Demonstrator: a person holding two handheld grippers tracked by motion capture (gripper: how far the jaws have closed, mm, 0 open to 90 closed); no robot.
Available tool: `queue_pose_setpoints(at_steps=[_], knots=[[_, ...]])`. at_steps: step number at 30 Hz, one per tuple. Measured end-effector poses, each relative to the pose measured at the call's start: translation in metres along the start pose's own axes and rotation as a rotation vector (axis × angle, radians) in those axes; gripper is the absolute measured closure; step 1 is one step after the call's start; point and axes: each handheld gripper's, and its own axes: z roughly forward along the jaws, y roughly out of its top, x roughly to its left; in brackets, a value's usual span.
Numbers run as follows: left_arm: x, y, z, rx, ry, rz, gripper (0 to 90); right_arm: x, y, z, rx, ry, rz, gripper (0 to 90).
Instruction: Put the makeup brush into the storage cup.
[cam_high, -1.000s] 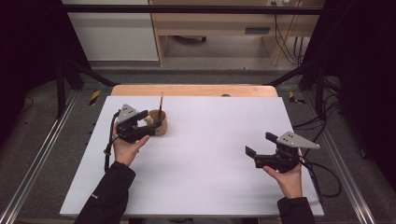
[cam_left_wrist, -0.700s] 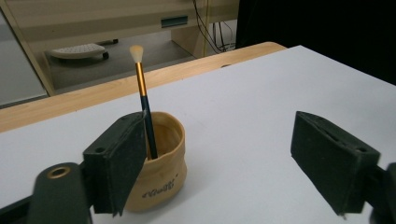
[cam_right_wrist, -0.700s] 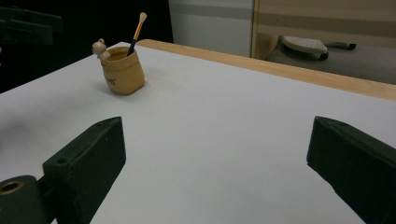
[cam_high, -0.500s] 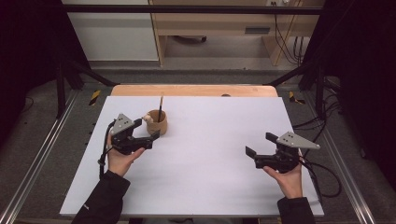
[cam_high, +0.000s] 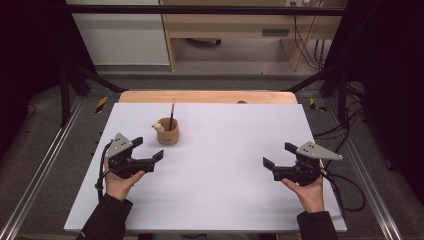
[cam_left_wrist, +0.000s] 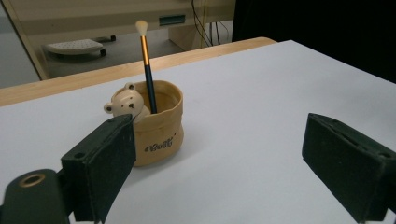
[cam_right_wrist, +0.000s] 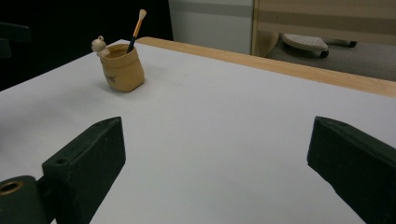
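Tan pot (cam_left_wrist: 156, 123), soft sack shape, dark script on its front unreadable; bear figure on the rim, paintbrush (cam_left_wrist: 147, 70) inside. Stands upright on matte white worktop (cam_high: 225, 175), just beyond left gripper (cam_high: 150, 150), whose fingers have just been opening, nothing between. Right gripper (cam_high: 279, 156) fingers spread, empty.

White table (cam_high: 225, 190), wooden far edge, tan bear cup (cam_high: 168, 134) standing on it

Grey floor (cam_high: 235, 80), wooden cabinet (cam_high: 230, 25) behind

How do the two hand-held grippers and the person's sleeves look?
Each hand-held gripper, left and right, is black, with two blocky jaws, a grey three-cornered plate on top and a trailing black cable. The sleeves are black.
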Motion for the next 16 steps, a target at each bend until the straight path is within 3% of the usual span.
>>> queue_pose_setpoints(at_steps=[10,16], knots=[[0.006,-0.010,-0.009,0.009,0.017,-0.021,8.9,0.001,-0.001,-0.001,-0.007,-0.004,0.014,4.8],[0.005,-0.012,-0.007,0.016,0.022,-0.012,8.8,0.001,-0.001,-0.002,-0.008,-0.005,0.018,4.9]])
